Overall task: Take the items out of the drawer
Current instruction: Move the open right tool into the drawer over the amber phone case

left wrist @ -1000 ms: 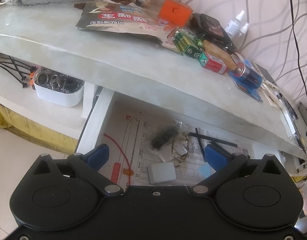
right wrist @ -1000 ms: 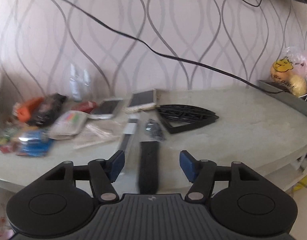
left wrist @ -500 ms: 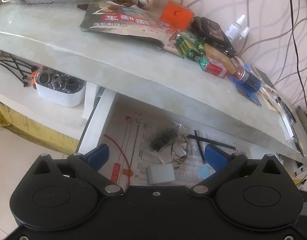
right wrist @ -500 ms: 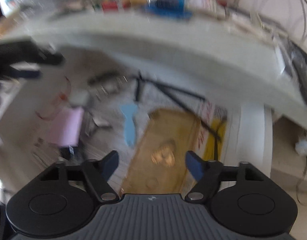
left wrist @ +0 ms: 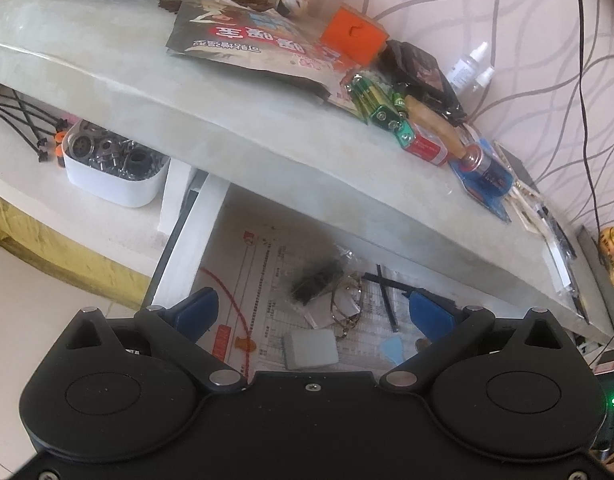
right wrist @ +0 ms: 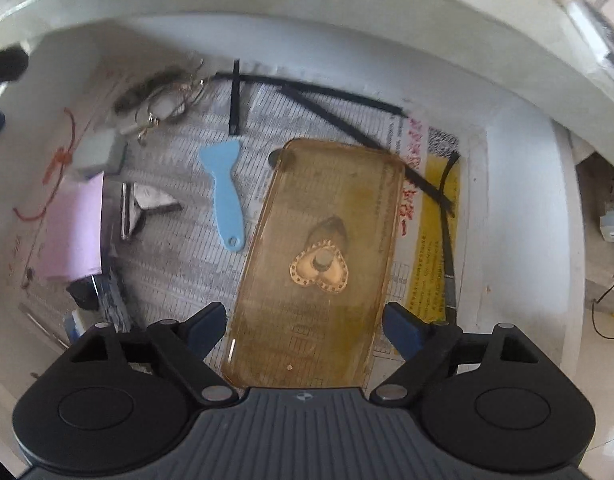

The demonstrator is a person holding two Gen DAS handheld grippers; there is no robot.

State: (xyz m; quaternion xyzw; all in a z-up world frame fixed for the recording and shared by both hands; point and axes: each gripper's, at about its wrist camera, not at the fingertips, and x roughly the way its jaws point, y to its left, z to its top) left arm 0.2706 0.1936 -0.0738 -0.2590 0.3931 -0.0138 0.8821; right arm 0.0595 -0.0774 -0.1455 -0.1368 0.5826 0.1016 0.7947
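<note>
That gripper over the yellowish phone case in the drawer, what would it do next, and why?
Probably lower a little and close. The right gripper is open, its fingers flanking the near end of the phone case without touching it, and the case lies flat on the drawer's paper lining.

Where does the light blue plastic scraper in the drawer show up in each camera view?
Left wrist view: only a small blue piece of the light blue scraper shows, low and right of centre, just left of the hand-held gripper's right finger.
Right wrist view: the whole scraper lies left of centre on the printed paper, beside the amber phone case.
Shared landmark: the crossed black strips at the drawer's back.
</note>
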